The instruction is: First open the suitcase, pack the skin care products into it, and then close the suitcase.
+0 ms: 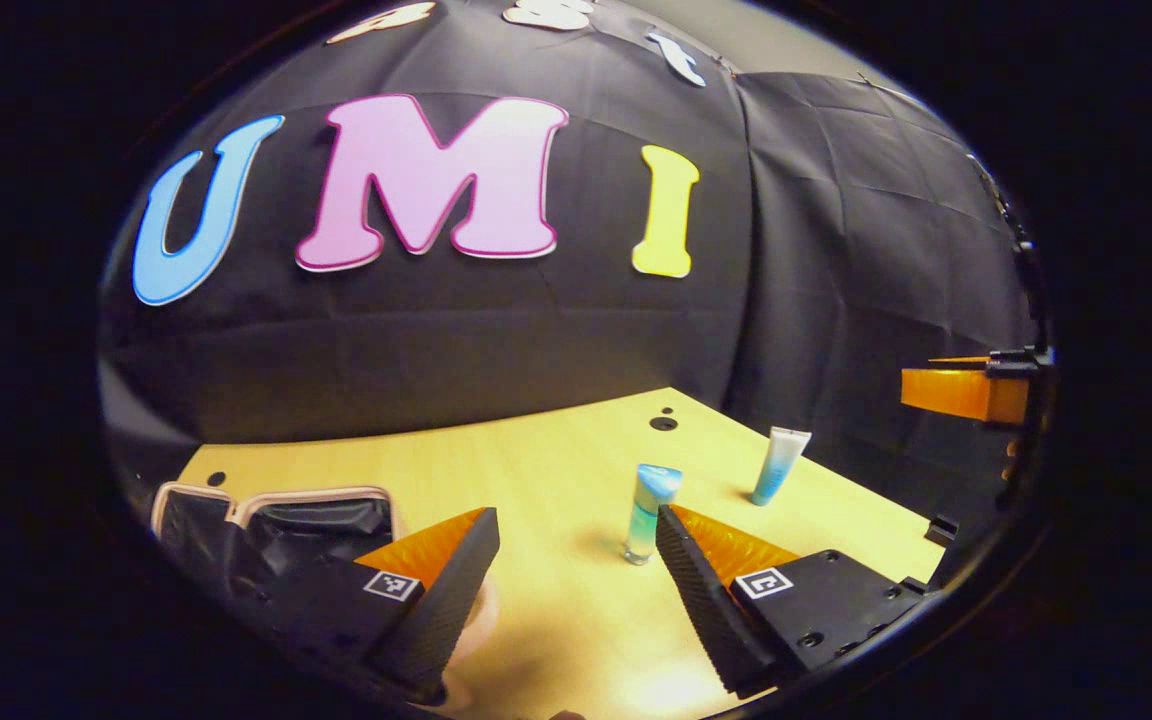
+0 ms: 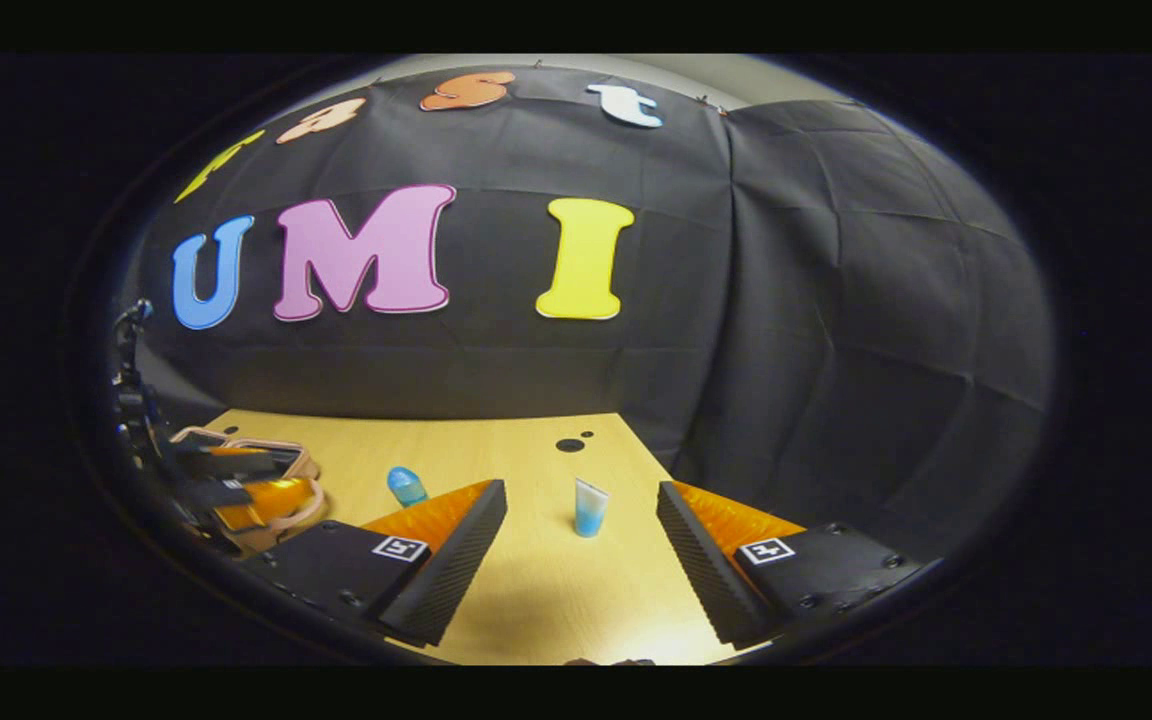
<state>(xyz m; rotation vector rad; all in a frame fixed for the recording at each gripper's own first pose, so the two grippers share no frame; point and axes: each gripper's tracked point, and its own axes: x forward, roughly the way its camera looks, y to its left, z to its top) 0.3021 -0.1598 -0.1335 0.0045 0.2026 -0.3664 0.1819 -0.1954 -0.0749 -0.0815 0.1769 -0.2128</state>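
left tool: wide apart, empty
right tool: wide apart, empty
suitcase: open, desk's left edge
tubes: upright, mid-desk

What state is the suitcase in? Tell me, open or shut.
Open. In the left gripper view the suitcase lies at the table's left end with its pale rim spread and dark lining exposed.

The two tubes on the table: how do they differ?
The near tube stands between the left claw's open fingers; the far tube stands apart, nearer the wall. The near tube's top end is blue, the far tube's white. Both stand upright, bluish, on the table.
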